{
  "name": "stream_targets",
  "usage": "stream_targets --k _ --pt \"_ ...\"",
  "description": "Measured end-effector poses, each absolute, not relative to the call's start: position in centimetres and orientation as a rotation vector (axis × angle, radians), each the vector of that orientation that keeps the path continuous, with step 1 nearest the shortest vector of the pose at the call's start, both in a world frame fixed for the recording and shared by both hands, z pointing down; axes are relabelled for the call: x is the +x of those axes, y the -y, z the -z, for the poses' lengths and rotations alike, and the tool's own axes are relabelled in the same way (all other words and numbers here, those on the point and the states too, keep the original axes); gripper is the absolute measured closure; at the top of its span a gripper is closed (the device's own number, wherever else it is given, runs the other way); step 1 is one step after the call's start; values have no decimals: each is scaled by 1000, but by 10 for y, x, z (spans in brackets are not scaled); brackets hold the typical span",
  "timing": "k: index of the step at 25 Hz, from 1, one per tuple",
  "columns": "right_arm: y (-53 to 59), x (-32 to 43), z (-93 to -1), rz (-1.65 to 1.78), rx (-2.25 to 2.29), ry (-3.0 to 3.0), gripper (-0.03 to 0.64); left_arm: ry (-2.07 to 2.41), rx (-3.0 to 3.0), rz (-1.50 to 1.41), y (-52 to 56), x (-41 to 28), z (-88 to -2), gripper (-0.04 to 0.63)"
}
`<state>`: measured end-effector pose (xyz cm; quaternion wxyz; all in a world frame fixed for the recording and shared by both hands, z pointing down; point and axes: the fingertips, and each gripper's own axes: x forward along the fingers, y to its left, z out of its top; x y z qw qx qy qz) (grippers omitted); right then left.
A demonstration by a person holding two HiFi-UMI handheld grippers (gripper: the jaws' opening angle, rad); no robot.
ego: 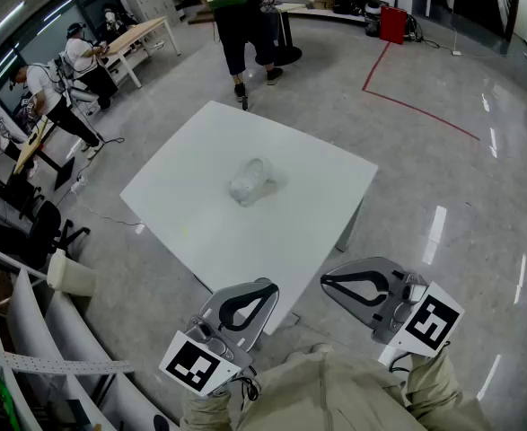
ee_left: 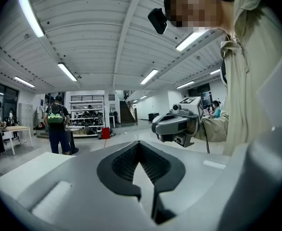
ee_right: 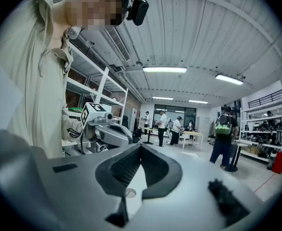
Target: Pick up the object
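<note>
A clear, crumpled plastic object (ego: 252, 181) lies near the middle of the white table (ego: 191, 200). Both grippers hang close to my body, short of the table's near corner and well apart from the object. My left gripper (ego: 269, 285) is shut with nothing between its jaws, its tips pointing up toward the table. My right gripper (ego: 325, 281) is also shut and empty, pointing left. In the left gripper view the shut jaws (ee_left: 139, 142) aim at the ceiling and the right gripper (ee_left: 177, 124) shows beside them. The right gripper view shows its shut jaws (ee_right: 141, 146) and the left gripper (ee_right: 109, 131). Neither gripper view shows the object.
A person in dark clothes with a green backpack (ego: 241, 16) stands just beyond the table's far corner. Other people work at wooden tables (ego: 146, 32) at the far left. A black chair (ego: 48, 227) and white racking (ego: 30, 348) stand at the left. Red floor tape (ego: 416, 106) runs at the right.
</note>
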<state>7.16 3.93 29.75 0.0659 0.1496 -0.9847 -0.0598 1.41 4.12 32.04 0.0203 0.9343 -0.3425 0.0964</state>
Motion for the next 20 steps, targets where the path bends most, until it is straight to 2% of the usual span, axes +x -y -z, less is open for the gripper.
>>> stream_targets --k 10,20 --pt "-24 78 -311 83 413 2982 621 1108 2843 -317 -34 16 -335 589" --pt "9 5 -306 109 422 2956 621 1100 2846 -280 2 -51 -328 589"
